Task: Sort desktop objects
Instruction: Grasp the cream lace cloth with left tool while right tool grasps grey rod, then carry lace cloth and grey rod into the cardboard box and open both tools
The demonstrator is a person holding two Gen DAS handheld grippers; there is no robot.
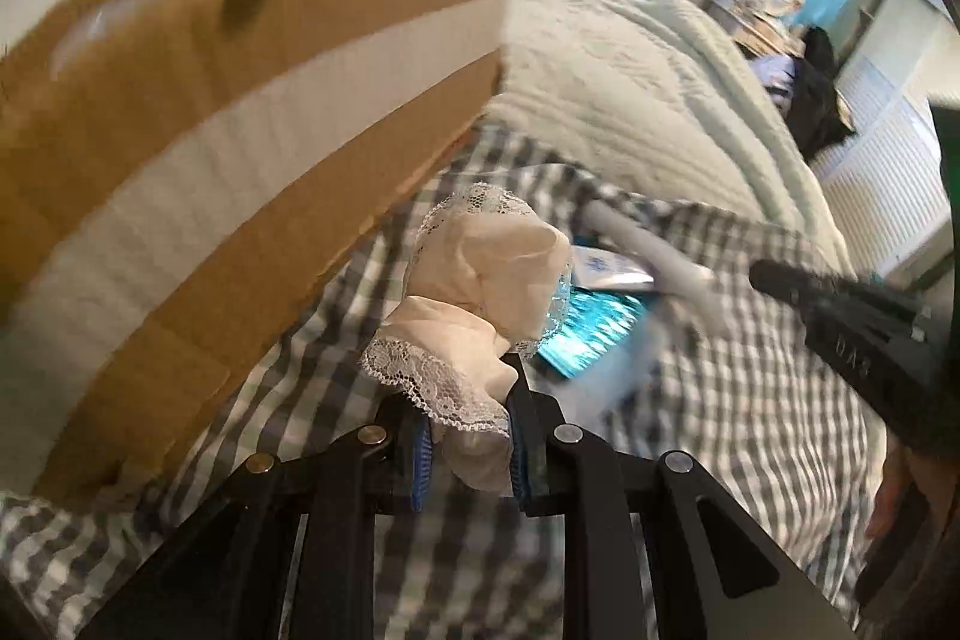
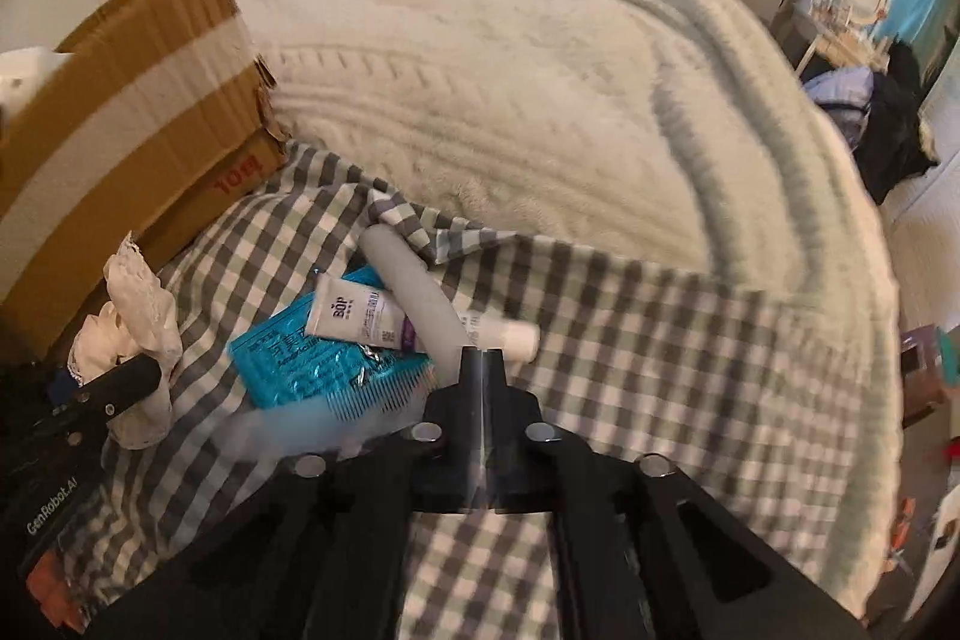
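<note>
Mid-sort: left gripper (image 1: 465, 436) is clamped on the lace-trimmed cloth (image 1: 480, 292), held just beside the cardboard box (image 1: 240, 100) — the likely drop spot. Next move: carry it over the box opening, then release. Right gripper (image 2: 482, 370) has jaws together, empty, above the pile on the checked sheet (image 2: 660, 370). Count there — one teal packet (image 2: 288, 358), one white tube (image 2: 354, 310), one grey cylinder (image 2: 414, 292), one blue comb (image 2: 384, 394).

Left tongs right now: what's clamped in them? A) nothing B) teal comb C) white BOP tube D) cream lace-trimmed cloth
D: the left tongs are shut on the cream lace-trimmed cloth, bunched between the blue pads; the comb and the tube lie loose on the checked sheet.
</note>
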